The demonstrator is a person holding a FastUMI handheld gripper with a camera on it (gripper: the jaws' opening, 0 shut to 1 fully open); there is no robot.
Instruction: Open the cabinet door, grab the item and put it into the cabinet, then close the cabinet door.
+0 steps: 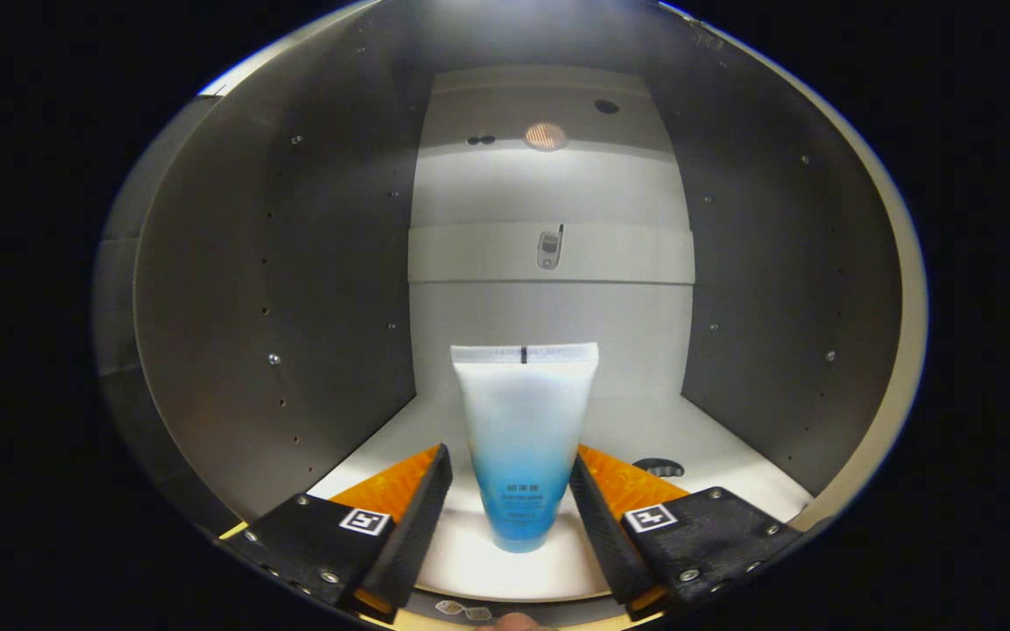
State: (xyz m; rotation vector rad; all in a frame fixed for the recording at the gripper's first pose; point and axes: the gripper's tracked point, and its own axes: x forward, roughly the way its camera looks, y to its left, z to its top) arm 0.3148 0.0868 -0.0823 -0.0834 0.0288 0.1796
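- Inside the cabinet (207, 289), door already open; gripper (509, 491) reaching in over the cabinet floor (645, 429).
- Tube (524, 438) upright on its cap, standing on the floor between the two fingers, near the front edge, back wall (549, 307) well beyond.
- Jaws spread a little: a thin gap shows on each side of the tube, so apparently not pinching.
- Likely step: releasing and leaving the tube inside.
- Best done by widening the jaws evenly, then backing straight out toward the near side, no sideways drift.
- Risk: tall, narrow-based tube, easily tipped by a brushing finger.
- Door closing only once clear of the side walls.
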